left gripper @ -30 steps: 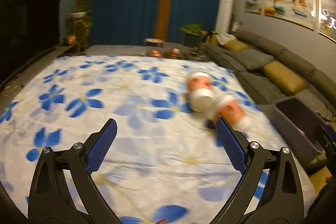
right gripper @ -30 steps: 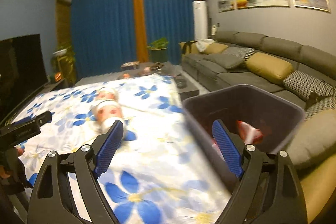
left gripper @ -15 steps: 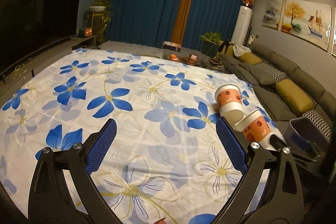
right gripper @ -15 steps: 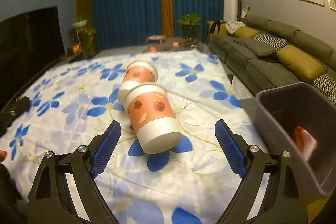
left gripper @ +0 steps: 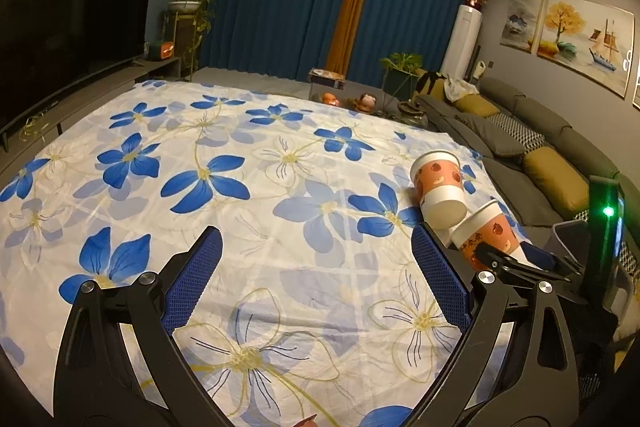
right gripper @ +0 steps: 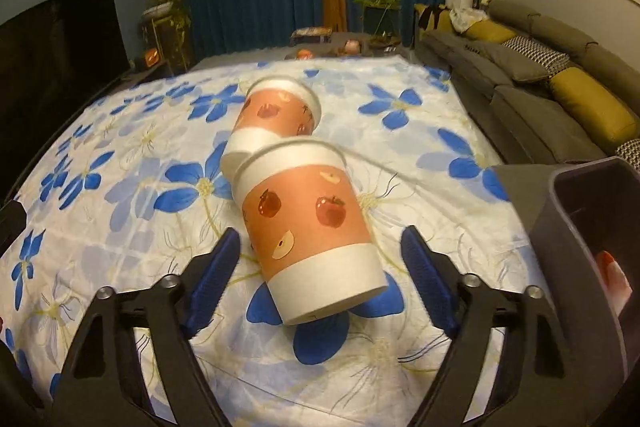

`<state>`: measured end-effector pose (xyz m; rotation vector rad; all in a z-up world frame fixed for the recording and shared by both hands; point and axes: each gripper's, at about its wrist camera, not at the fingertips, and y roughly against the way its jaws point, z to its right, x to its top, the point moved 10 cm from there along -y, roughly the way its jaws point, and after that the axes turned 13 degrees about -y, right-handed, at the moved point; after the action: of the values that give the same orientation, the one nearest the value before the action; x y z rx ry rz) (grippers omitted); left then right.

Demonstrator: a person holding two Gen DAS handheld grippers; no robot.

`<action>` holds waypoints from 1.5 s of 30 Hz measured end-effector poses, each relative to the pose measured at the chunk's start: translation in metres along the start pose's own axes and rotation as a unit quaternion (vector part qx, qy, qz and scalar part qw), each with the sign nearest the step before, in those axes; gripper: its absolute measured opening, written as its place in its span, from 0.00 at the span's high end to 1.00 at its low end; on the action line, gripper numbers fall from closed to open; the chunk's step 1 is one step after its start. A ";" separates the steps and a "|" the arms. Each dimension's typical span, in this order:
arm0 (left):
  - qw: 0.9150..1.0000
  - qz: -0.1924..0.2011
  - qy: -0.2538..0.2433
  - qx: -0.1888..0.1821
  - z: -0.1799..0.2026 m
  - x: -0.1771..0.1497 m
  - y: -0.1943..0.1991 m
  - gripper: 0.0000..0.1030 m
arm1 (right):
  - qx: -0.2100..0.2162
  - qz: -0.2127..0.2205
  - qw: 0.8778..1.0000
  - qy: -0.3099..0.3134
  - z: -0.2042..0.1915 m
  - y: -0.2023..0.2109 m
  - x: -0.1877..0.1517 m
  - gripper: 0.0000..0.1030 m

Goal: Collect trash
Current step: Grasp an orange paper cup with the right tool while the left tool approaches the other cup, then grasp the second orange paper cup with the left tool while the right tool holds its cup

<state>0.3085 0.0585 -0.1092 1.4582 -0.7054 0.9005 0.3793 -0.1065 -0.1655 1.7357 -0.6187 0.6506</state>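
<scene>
Lying on its side at the centre of the right wrist view, the near paper cup (right gripper: 310,227) has its long axis running from lower right to upper left, base toward the camera and rim away. The far paper cup (right gripper: 276,119) lies just behind it, rim toward the upper right; whether the two touch cannot be told. Both rest on the flowered cloth (right gripper: 120,195) covering the desk.

The right gripper (right gripper: 320,277) straddles the base of the near cup, jaws wide and clear of it on both sides. The grey bin (right gripper: 560,211) stands at the right edge of that view, beside the desk edge, with a red-and-white item inside.

In the left wrist view, the left gripper (left gripper: 316,277) hangs over bare cloth, jaws wide and holding nothing; the cups sit at centre right.
</scene>
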 end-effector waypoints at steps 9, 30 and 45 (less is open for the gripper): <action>1.000 -0.005 -0.007 -0.005 0.005 -0.004 -0.004 0.09 | 0.012 0.012 1.000 -0.008 0.002 0.009 0.000 0.40; 0.993 0.013 -0.090 -0.077 0.101 0.039 -0.044 0.09 | -0.015 0.199 0.973 -0.121 0.069 0.101 0.053 0.41; 0.983 -0.061 -0.121 -0.120 0.153 0.044 -0.133 0.12 | -0.027 0.214 0.967 -0.138 0.082 0.104 0.055 0.40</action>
<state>0.4631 -0.0775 -0.1372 1.3883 -0.8626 0.5286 0.3553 -0.2152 -0.0742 1.6655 -1.2171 0.6828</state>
